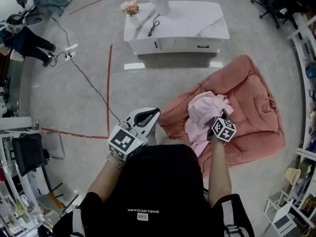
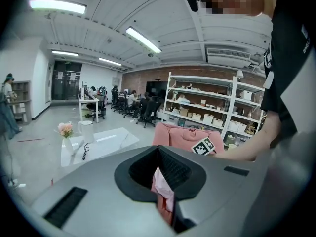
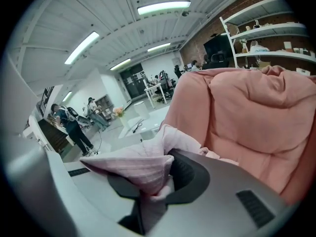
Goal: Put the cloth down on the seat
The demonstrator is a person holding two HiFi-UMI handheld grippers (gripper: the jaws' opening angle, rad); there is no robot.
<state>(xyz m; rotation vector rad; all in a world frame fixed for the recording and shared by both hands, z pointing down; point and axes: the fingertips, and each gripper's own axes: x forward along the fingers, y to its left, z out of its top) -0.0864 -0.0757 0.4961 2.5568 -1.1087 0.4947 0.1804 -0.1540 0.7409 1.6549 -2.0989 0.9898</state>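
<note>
The seat (image 1: 256, 107) is a salmon-pink beanbag on the floor at the right. A pale pink cloth (image 1: 202, 110) hangs bunched over its left part, and my right gripper (image 1: 217, 117) is shut on it. In the right gripper view the cloth (image 3: 133, 164) drapes over the right gripper (image 3: 158, 181), with the seat (image 3: 247, 112) close behind. My left gripper (image 1: 154, 111) hovers left of the seat's edge, apart from the cloth in the head view. In its own view the left gripper (image 2: 158, 154) has its jaws together. Something pink shows in the gap below them.
A low white table (image 1: 187, 21) stands beyond the seat with a kettle (image 1: 159, 0), a flower vase (image 1: 131, 9) and a black cord (image 1: 154, 23). A red tape line (image 1: 109, 83) and a black cable (image 1: 84, 73) cross the floor. Shelves (image 1: 306, 43) line the right side.
</note>
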